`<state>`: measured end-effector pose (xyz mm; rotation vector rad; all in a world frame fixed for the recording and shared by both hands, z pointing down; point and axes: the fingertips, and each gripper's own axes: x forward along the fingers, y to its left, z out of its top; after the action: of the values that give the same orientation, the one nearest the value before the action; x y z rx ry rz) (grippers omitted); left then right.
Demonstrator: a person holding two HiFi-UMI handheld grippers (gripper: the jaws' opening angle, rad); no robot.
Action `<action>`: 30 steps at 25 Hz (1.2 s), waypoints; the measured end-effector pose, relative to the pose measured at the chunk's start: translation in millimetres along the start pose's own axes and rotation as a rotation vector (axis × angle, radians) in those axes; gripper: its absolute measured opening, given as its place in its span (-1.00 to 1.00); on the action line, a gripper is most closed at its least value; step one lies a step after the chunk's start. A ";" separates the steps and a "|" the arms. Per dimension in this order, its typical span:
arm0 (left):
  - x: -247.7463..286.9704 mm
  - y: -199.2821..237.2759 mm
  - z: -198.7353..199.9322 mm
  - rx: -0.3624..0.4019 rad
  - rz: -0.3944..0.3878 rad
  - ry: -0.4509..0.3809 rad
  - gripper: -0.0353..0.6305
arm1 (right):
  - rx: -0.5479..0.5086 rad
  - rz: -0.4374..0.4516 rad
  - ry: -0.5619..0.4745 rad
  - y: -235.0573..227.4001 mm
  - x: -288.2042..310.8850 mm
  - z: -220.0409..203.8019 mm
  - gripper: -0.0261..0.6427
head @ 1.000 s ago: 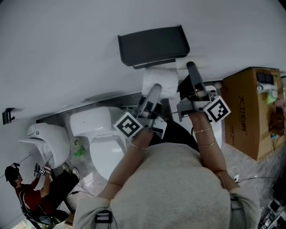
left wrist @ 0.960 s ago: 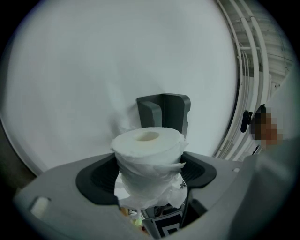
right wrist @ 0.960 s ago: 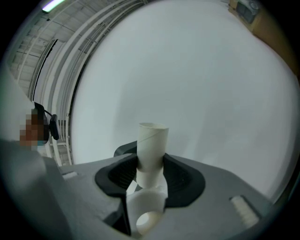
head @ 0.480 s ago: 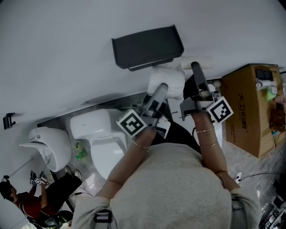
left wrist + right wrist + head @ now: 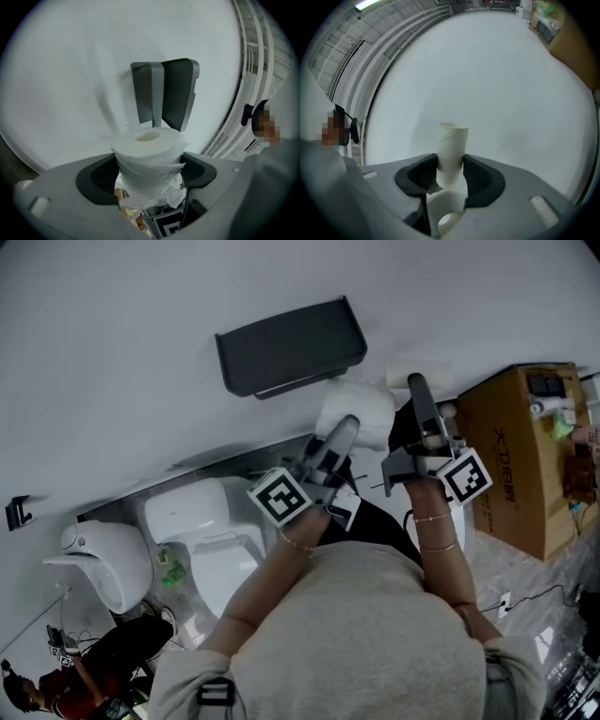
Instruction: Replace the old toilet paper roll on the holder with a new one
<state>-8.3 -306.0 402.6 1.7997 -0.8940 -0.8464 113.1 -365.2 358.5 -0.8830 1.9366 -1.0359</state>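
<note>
Your left gripper [image 5: 149,172] is pinching a full white toilet paper roll [image 5: 148,150] between its pads, holding it just below the dark grey holder [image 5: 164,91] on the white wall. Your right gripper [image 5: 450,176] is clamping a bare cardboard tube [image 5: 452,140], which is sticking out past the jaw tips, near the roll.

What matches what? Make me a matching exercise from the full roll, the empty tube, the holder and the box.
1 full roll
2 empty tube
3 holder
4 box

a clamped in the right tongs
b mounted on the wall
c clamped in the left tongs
d brown, standing at the right

Pairs: 1-c, 2-a, 3-b, 4-d
</note>
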 end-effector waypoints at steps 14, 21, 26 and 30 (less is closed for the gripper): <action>34.4 -6.7 -17.1 -0.012 -0.069 0.069 0.33 | -0.046 -0.026 -0.091 -2.3 -22.7 32.6 -0.39; 47.9 -12.1 -16.0 0.000 -0.087 0.072 0.32 | -0.055 -0.028 -0.121 -0.7 -27.7 44.7 -0.39; 50.8 -9.9 -12.0 -0.002 -0.083 0.058 0.32 | -0.061 -0.026 -0.154 -2.5 -30.1 54.1 -0.39; 52.7 -7.7 -4.8 0.007 -0.085 0.039 0.32 | -0.070 -0.025 -0.154 -3.5 -29.8 53.0 -0.39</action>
<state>23.7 -346.4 388.2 1.8645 -0.8014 -0.8597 173.2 -360.7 349.7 -0.9985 1.8454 -0.8919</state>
